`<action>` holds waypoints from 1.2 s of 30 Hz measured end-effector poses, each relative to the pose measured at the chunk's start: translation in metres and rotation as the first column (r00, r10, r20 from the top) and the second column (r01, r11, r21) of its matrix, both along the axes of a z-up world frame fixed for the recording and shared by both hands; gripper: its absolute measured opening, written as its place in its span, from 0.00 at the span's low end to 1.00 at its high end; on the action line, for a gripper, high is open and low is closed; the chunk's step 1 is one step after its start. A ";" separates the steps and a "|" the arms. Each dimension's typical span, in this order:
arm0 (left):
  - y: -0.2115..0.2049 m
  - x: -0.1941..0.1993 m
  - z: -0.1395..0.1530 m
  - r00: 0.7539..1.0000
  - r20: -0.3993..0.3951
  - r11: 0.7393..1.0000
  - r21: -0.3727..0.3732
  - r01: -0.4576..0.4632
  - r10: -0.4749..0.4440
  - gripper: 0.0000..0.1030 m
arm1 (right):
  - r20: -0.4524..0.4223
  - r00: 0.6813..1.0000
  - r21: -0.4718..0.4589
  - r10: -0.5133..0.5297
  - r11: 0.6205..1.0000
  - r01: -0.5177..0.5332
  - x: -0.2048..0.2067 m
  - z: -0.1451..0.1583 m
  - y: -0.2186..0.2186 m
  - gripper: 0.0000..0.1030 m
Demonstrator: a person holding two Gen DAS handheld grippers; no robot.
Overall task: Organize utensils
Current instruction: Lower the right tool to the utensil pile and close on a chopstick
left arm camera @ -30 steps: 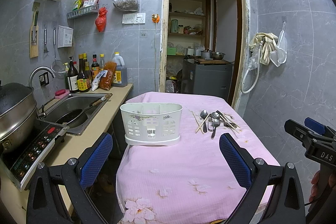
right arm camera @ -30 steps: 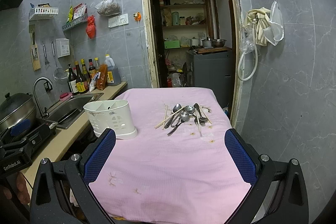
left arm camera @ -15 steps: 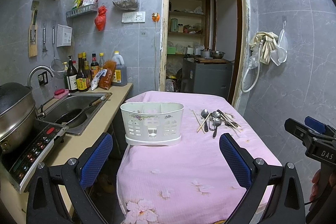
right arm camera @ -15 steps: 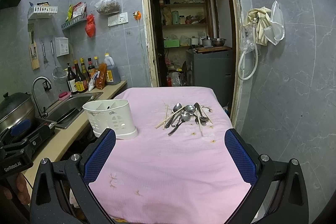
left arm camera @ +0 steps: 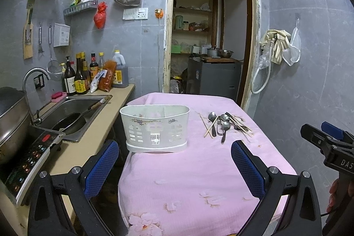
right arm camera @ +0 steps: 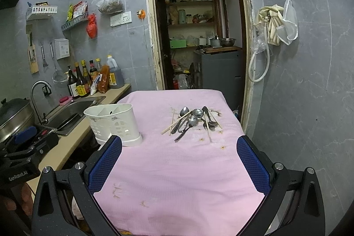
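A white plastic utensil caddy (left arm camera: 154,127) stands at the left edge of the pink-clothed table (left arm camera: 190,171); it also shows in the right wrist view (right arm camera: 114,124). A loose pile of metal spoons and wooden chopsticks (left arm camera: 223,124) lies on the cloth to its right, seen in the right wrist view too (right arm camera: 191,119). My left gripper (left arm camera: 174,166) is open and empty, held in front of the caddy. My right gripper (right arm camera: 179,162) is open and empty, short of the pile.
A counter at the left holds a sink (left arm camera: 73,112), sauce bottles (left arm camera: 88,74), a cooktop (left arm camera: 31,156) and a pot (left arm camera: 11,116). A doorway (left arm camera: 208,41) opens behind the table. A tiled wall (right arm camera: 309,81) runs along the right.
Both grippers have drifted slightly forward toward the table; the caddy and the utensil pile look a little nearer. Nothing on the table has moved.
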State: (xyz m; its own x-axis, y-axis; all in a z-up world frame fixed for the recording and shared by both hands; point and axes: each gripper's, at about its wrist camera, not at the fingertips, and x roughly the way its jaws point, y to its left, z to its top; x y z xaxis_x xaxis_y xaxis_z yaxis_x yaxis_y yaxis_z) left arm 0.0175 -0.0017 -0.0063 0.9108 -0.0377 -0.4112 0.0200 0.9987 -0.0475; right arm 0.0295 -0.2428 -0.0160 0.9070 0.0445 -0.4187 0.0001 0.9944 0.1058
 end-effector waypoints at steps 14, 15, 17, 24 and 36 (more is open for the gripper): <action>-0.031 0.056 0.011 0.997 0.012 0.997 -0.017 0.077 -0.077 0.99 | 0.019 1.000 0.002 -0.015 1.000 0.015 0.044 0.014 -0.030 0.99; -0.035 0.063 0.013 0.996 0.020 0.996 -0.017 0.084 -0.083 0.99 | 0.027 1.000 0.002 -0.014 1.000 0.014 0.051 0.016 -0.033 0.99; -0.043 0.080 0.017 0.994 0.043 0.995 -0.017 0.098 -0.098 0.99 | 0.047 0.999 -0.002 -0.012 1.000 0.012 0.065 0.020 -0.041 0.99; -0.073 0.142 0.026 0.988 0.110 0.993 -0.020 0.114 -0.111 0.99 | 0.082 0.997 -0.007 0.000 1.000 0.000 0.131 0.026 -0.070 0.99; -0.119 0.250 0.003 0.988 0.035 0.988 -0.019 0.152 -0.151 0.99 | -0.014 0.996 0.088 0.086 0.993 -0.084 0.267 -0.012 -0.123 0.88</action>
